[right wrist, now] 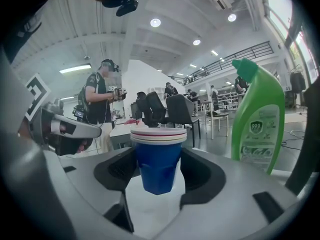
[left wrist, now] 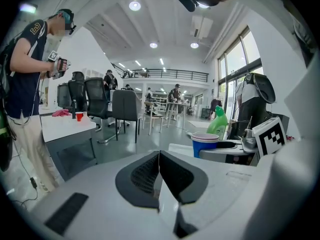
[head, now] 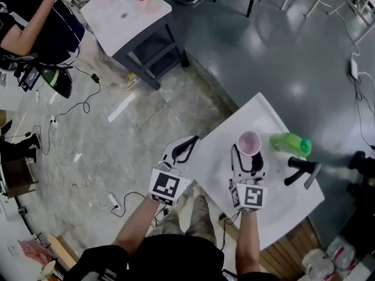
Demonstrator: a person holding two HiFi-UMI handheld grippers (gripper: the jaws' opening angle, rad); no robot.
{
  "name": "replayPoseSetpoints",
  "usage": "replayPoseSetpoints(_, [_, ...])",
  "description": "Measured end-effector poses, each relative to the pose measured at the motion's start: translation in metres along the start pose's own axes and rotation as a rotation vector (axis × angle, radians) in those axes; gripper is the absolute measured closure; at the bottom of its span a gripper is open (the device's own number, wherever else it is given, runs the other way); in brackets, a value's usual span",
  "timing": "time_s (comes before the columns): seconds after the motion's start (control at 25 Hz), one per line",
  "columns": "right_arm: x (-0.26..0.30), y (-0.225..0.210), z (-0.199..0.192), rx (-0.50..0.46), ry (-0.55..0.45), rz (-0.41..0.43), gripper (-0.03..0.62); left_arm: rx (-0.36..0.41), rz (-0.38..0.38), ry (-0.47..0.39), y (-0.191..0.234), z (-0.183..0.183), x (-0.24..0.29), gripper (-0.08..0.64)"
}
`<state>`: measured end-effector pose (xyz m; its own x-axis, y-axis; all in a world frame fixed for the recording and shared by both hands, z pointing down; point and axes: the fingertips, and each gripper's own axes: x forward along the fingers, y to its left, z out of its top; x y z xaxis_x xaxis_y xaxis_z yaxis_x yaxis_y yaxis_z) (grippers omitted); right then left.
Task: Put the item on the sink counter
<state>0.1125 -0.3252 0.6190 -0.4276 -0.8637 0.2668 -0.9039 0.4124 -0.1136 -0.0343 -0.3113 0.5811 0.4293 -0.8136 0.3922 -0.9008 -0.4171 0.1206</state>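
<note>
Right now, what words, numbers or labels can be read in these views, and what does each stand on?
"999": on the green bottle's label.
Smaller print under it: too blurred to read.
Sleeve print on the standing person: too blurred to read.
No print shows on the blue cup.

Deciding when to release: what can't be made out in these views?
Whether cup base touches counter: head view, right gripper covers it; right gripper view, unclear.
Cup's contents: right gripper view, rim above camera; head view, too small.
Green bottle label's small print: right gripper view, too small.
</note>
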Motion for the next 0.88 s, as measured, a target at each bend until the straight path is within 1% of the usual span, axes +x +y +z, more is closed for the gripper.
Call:
replayPoseSetpoints(0.2, [0.013, -0.001, -0.014, 0.001, 0.005, 0.015, 0.318, -0.014, 0.01, 0.023, 0.005, -0.013, 0.009, 0.554])
replayPoseSetpoints(0.32, [0.02, -0.002, -0.023, 0.001, 0.012, 0.021, 0.318, -0.003, 0.011, 0.022, 0.008, -0.019, 0.015, 0.554])
replayPoseSetpoints(0.48, [0.029, -0.004, -0.032, 0.009, 0.025, 0.024, 0.318, -0.028, 0.012, 0.052, 0.009, -0.027, 0.021, 0.554])
replayPoseSetpoints(0.6, [0.035, -0.005, -0.036, 0.011, 0.032, 0.027, 0.318, -0.021, 0.01, 0.048, 0.01, -0.03, 0.026, 0.554])
replayPoseSetpoints(0.88, [0.043, -0.01, -0.045, 0.011, 0.046, 0.03, 0.318, -0.039, 0.009, 0.077, 0.008, -0.04, 0.032, 0.554])
